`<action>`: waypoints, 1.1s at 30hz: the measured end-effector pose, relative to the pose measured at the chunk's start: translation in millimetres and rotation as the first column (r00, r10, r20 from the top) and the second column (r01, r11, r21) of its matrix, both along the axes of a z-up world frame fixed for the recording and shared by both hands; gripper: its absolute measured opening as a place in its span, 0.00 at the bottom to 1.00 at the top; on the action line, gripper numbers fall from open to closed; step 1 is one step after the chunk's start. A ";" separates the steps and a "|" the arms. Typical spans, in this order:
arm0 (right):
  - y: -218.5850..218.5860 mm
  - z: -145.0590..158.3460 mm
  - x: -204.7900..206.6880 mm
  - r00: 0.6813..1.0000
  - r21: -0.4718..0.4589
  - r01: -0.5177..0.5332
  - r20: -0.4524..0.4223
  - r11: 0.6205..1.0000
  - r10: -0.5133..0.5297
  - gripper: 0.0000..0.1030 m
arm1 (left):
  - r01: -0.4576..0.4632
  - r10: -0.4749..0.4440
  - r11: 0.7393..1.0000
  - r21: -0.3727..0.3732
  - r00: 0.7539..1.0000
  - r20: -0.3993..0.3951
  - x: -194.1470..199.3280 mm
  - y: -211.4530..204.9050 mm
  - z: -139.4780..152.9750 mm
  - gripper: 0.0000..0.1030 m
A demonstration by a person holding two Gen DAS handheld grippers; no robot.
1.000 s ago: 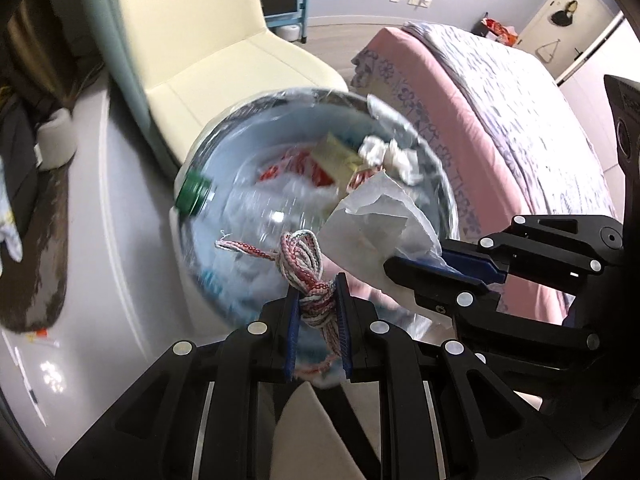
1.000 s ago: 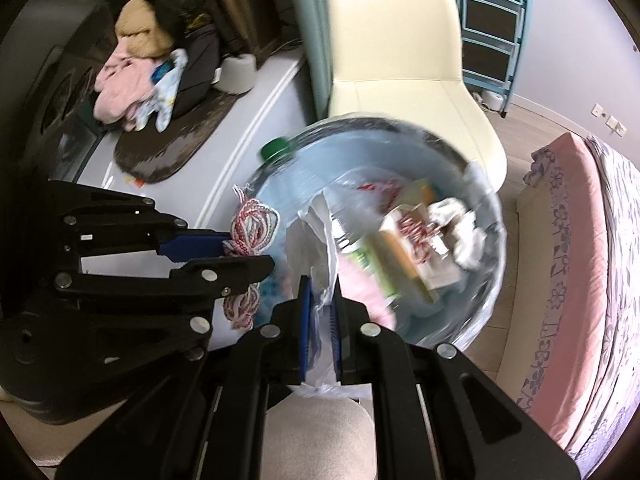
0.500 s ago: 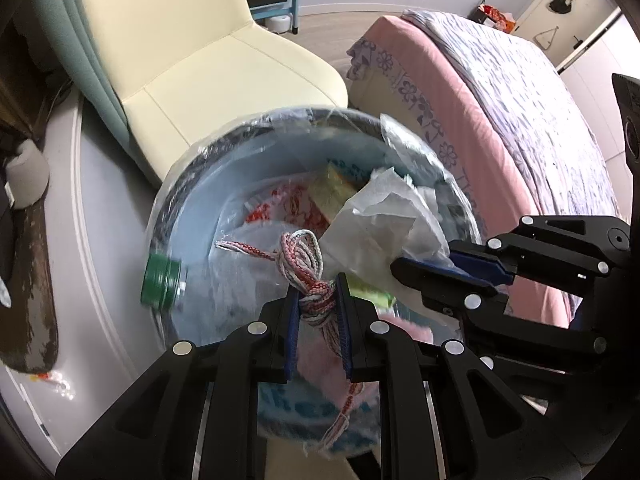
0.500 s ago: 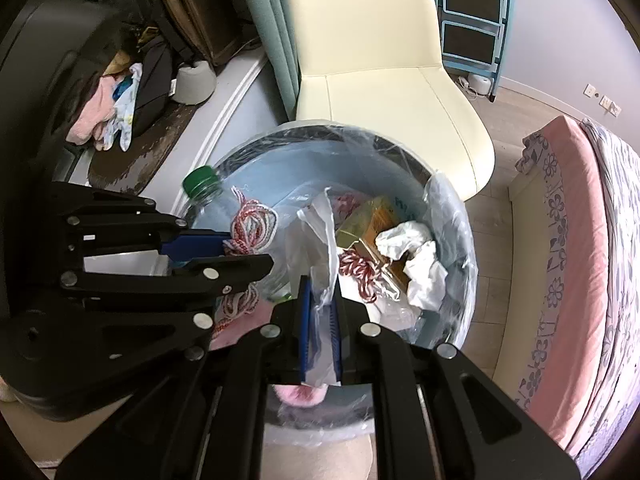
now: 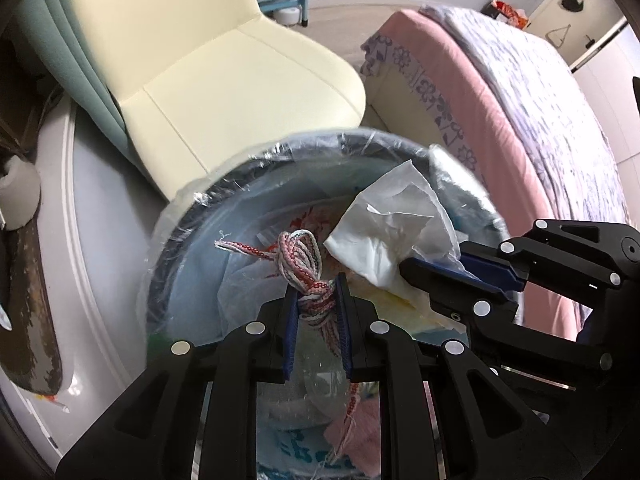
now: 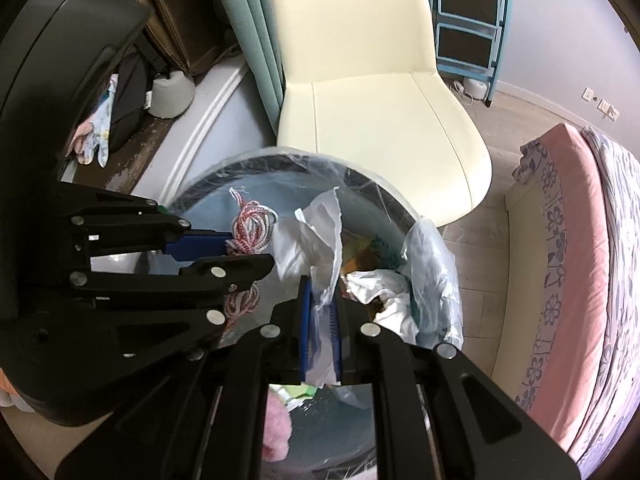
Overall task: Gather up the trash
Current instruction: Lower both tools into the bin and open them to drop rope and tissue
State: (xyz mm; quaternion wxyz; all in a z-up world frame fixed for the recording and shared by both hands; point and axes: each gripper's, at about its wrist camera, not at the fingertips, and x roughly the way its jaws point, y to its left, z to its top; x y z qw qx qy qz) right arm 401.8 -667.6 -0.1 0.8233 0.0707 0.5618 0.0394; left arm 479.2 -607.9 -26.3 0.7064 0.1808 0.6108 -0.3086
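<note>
Two pieces of trash hang above the lined bin (image 5: 280,160), the left hand-held gripper (image 5: 316,300) clenched on a knotted red-and-white cord (image 5: 304,256) and the right hand-held gripper (image 6: 322,304) on crumpled white plastic (image 6: 316,236), seemingly poised for dropping inside.

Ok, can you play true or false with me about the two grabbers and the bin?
1. The left gripper is clamped on a red and white cord. True.
2. The right gripper is empty. False: it pinches a crumpled white plastic bag.
3. Both grippers are above the trash bin. True.
4. The trash bin has no liner. False: a clear plastic liner wraps over its rim.
5. The chair beside the bin is blue. False: it is cream.
</note>
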 end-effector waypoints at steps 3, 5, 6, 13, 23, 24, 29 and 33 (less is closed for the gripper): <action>-3.8 -15.9 1.4 0.999 -0.001 0.008 -0.045 1.000 -0.008 0.10 | 0.011 -0.011 1.000 0.027 1.000 0.010 -1.8 -4.2 -10.0 0.15; -6.7 -27.0 0.5 0.997 0.003 0.017 -0.078 1.000 -0.016 0.10 | 0.008 -0.009 0.999 0.048 1.000 0.015 -0.8 -6.4 -18.5 0.15; -6.9 -30.8 0.1 0.996 0.003 0.019 -0.088 1.000 -0.018 0.10 | 0.007 -0.008 0.998 0.057 1.000 0.016 0.2 -6.1 -22.8 0.15; 6.5 -52.5 7.1 0.988 -0.004 -0.037 -0.147 0.999 0.036 0.10 | 0.000 0.010 0.992 0.126 0.997 -0.076 -1.1 -2.2 -74.1 0.15; 14.5 -69.0 17.4 0.972 -0.052 -0.114 -0.213 0.992 0.100 0.07 | 0.014 -0.002 0.991 0.133 0.996 -0.089 4.4 -2.8 -92.6 0.15; 17.6 -70.5 17.7 0.969 -0.062 -0.130 -0.219 0.990 0.113 0.07 | 0.020 -0.008 0.989 0.144 0.996 -0.086 4.0 -3.1 -94.6 0.15; 20.6 -65.4 14.7 0.968 -0.064 -0.150 -0.211 0.987 0.133 0.09 | 0.009 0.002 0.990 0.138 0.997 -0.082 2.4 0.1 -87.6 0.15; 18.4 -50.2 6.7 0.984 -0.070 -0.108 -0.151 0.992 0.097 0.28 | -0.019 0.028 0.995 0.101 0.996 -0.090 -9.0 1.2 -72.0 0.16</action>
